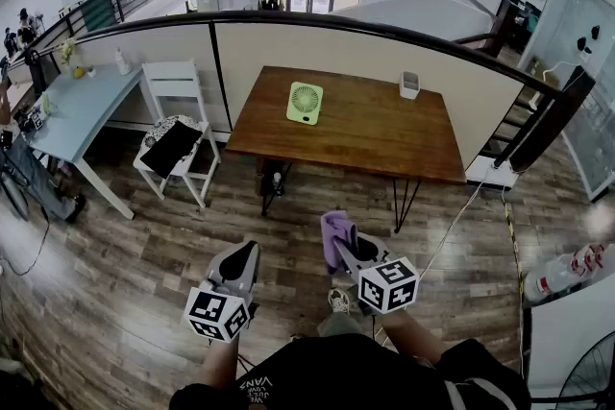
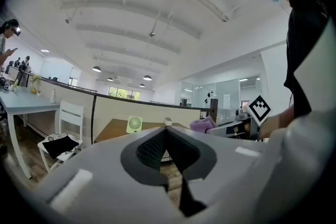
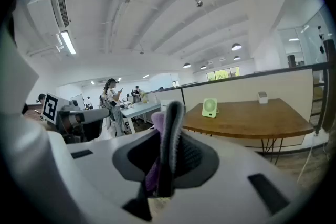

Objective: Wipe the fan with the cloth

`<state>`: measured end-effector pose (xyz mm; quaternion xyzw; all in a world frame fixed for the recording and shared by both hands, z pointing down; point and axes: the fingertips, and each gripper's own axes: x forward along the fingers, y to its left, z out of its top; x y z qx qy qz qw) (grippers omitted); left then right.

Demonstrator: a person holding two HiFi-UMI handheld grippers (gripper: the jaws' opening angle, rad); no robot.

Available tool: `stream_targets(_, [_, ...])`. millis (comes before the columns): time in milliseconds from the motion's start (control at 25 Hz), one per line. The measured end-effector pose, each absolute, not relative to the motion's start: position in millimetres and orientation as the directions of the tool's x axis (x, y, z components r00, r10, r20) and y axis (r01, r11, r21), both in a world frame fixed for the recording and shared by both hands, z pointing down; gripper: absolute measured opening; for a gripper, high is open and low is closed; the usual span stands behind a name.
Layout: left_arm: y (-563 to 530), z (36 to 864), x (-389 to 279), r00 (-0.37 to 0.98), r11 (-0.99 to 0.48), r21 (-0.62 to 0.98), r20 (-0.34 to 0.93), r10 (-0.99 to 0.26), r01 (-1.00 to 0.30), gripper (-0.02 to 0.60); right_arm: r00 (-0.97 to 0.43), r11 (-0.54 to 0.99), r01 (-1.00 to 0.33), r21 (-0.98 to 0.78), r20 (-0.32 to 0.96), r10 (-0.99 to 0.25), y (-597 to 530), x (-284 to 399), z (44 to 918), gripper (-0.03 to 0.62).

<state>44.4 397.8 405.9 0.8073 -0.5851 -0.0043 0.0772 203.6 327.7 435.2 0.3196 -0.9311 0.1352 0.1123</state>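
- The fan (image 1: 305, 103), pale green and square, stands upright on the brown wooden table (image 1: 384, 144). It is close to the table's far edge and left of the middle, with its round grille turned toward the near edge.
- A small white container (image 1: 409, 84) sits near the table's far right corner, well apart from the fan.
- The left gripper (image 1: 244, 253) is held level in the air over the wood-plank floor (image 1: 125, 274), well short of the table's near edge. In the left gripper view its jaws are pressed together with nothing between them, and the fan shows small just left of their tips.
- The right gripper (image 1: 348, 241) is beside the left one, also over the floor and short of the table, and tilts slightly downward.
- The right gripper's jaws pinch the cloth (image 1: 335, 235). The purple fabric is bunched upright between the pads and rises above the jaw tips. In the right gripper view a grey fuzzy fold of it lies against the purple one.
- Neither gripper touches the fan or the table, and the cloth is well apart from the fan.
- Left of the table's left edge stands a white chair (image 1: 176, 82) with something dark lying on its seat. Farther left is a light blue table (image 1: 77, 115).
- A beige partition (image 1: 279, 43) with a dark top rail runs behind the table's far edge.
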Motion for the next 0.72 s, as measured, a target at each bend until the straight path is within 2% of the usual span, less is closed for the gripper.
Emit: stream_targets(720, [303,428,25,0.310,-0.284,0.186,0.128,-0.942,-0.941,0.011,-0.790,0.768,-0.602,-0.220,0.308,-0.531,234,176,445,0.084])
